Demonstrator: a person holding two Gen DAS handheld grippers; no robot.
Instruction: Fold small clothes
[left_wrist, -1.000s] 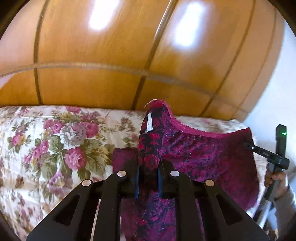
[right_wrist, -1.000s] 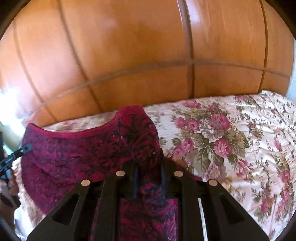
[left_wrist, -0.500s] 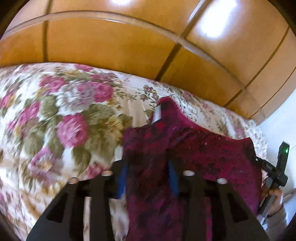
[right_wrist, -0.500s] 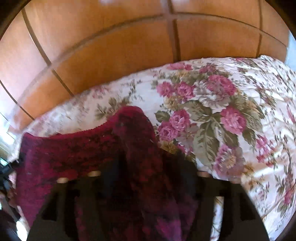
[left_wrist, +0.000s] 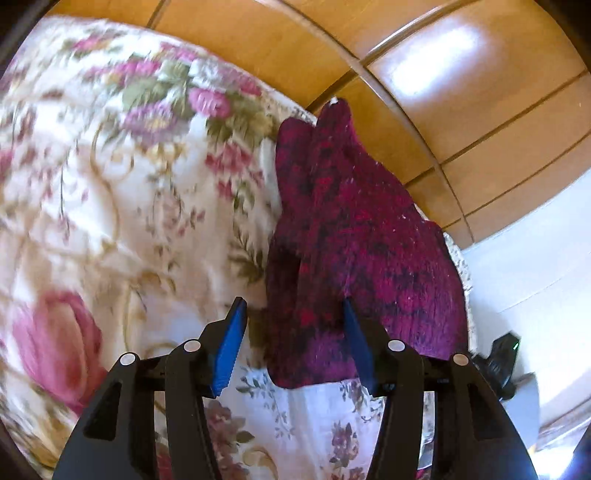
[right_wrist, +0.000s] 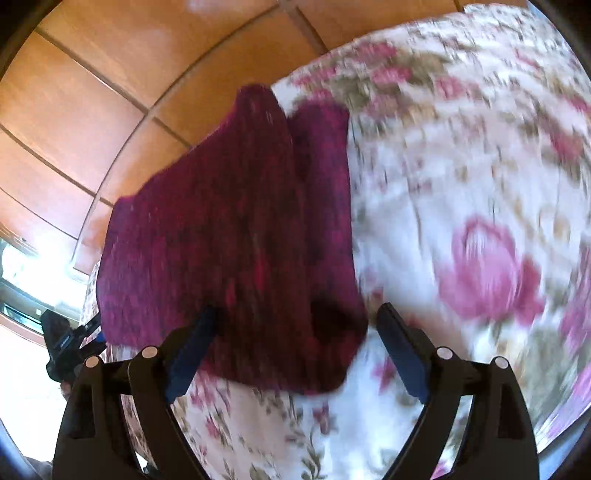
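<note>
Warm wooden panelling (left_wrist: 461, 122) rises behind a floral bedspread (left_wrist: 122, 206), where the dark red garment (left_wrist: 354, 236) lies doubled over near the edge. Both the left gripper (left_wrist: 293, 343) and the right gripper (right_wrist: 295, 343) hover above it with blue-padded jaws spread wide, holding nothing.

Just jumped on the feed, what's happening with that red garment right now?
A person with two handheld grippers is folding a small dark-red garment on the floral bedspread. Both the left gripper and the right gripper are open, fingers standing either side of the near edge without clamping it. The garment lies doubled over on the bed, near the wooden panelling.
</note>
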